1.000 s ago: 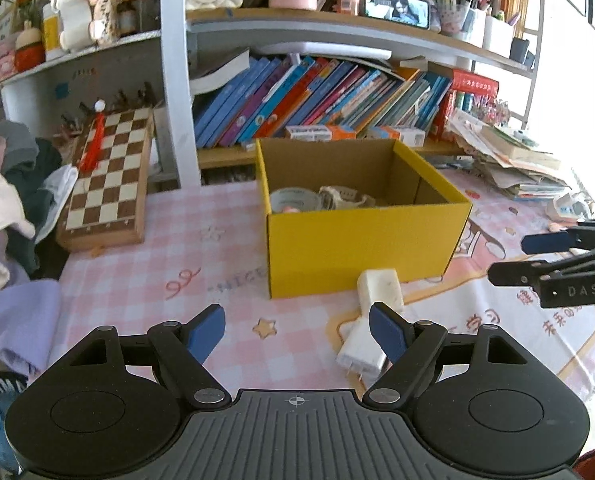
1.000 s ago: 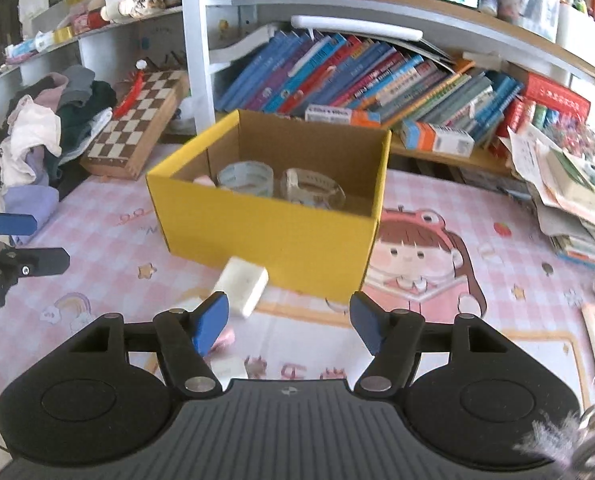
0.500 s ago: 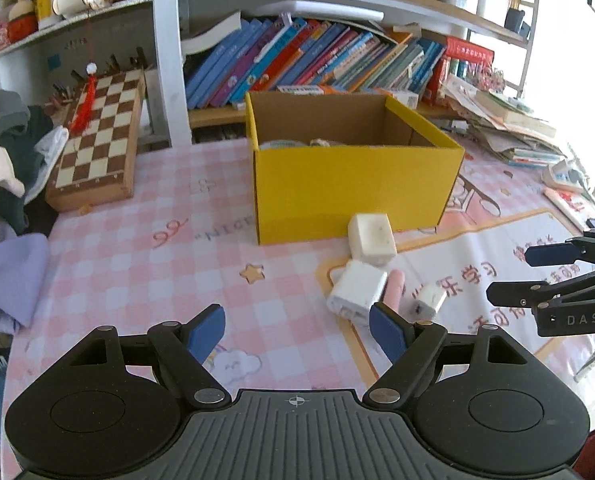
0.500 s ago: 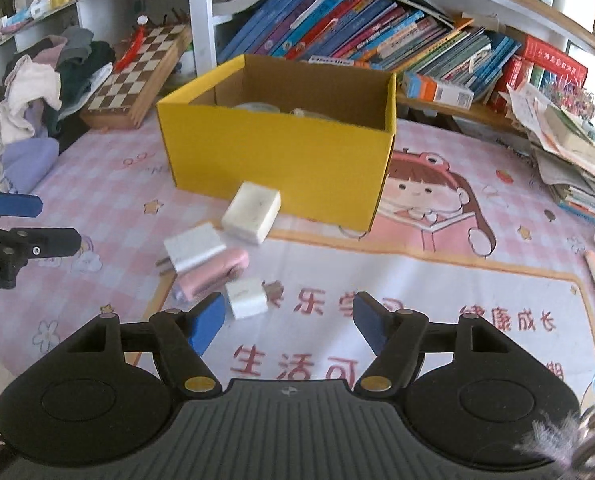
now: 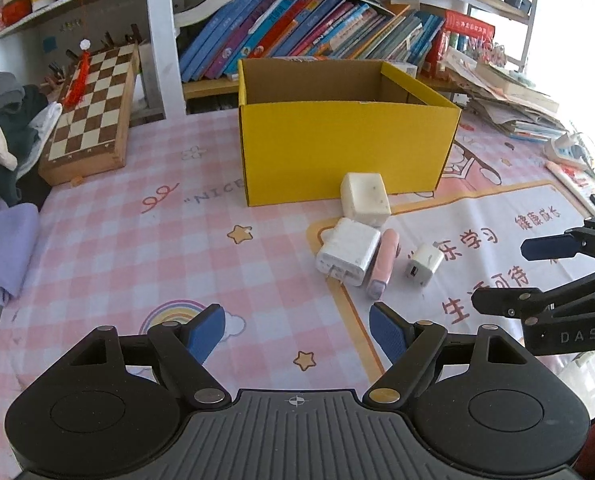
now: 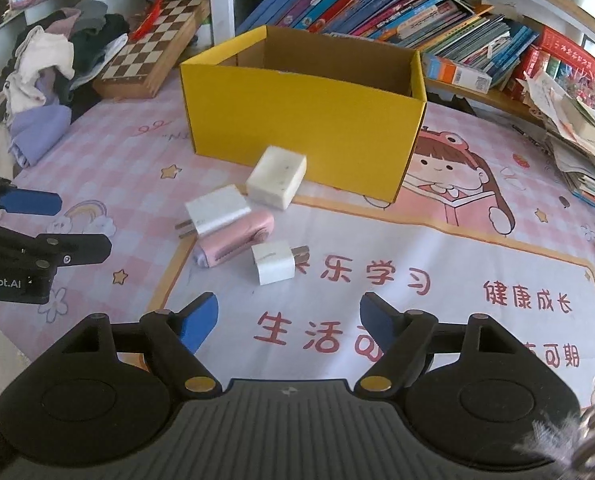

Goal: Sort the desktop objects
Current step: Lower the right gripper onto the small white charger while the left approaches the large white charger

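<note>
Chargers still out: we count three white plugs (image 6: pixel 272 267) and a pink case (image 6: pixel 235 243) on the surface just ahead of our right claw (image 6: pixel 289 320), released and widening; yellow box (image 6: pixel 297 128) waits beyond. Left claw (image 5: pixel 297 330) gapes empty.

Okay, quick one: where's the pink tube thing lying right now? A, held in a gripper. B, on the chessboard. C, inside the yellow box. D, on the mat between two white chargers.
D: the pink tube lies on the mat, one white charger on one side and another on the other.
</note>
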Available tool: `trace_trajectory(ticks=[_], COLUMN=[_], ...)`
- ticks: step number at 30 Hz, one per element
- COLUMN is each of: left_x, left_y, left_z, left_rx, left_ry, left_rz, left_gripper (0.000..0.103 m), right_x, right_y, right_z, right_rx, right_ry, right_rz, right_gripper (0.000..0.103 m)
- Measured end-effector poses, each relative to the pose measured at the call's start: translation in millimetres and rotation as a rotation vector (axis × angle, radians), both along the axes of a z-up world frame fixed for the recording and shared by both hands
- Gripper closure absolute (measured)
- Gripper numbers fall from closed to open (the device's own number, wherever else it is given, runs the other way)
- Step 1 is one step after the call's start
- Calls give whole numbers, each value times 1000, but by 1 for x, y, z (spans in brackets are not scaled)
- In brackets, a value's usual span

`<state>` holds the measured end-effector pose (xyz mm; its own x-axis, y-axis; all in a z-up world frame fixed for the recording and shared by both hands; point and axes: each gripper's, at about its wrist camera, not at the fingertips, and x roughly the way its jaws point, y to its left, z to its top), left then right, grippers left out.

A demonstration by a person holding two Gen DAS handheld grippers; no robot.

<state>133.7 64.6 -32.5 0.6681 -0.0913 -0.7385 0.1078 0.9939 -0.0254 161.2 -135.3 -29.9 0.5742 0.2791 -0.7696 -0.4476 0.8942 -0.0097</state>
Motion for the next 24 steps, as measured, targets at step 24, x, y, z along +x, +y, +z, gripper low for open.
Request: trace_trajectory(ticks=[24], left_x=[16], left_y=[-13], left_z=[-7], left_rx=[4], left_ry=[24], left_rz=[-27], left_gripper=[22], right_x=[18], right_y=[2], right_z=[-8], right_rx=[-21], right_ry=[45], right_rz=[51], right_gripper=[37])
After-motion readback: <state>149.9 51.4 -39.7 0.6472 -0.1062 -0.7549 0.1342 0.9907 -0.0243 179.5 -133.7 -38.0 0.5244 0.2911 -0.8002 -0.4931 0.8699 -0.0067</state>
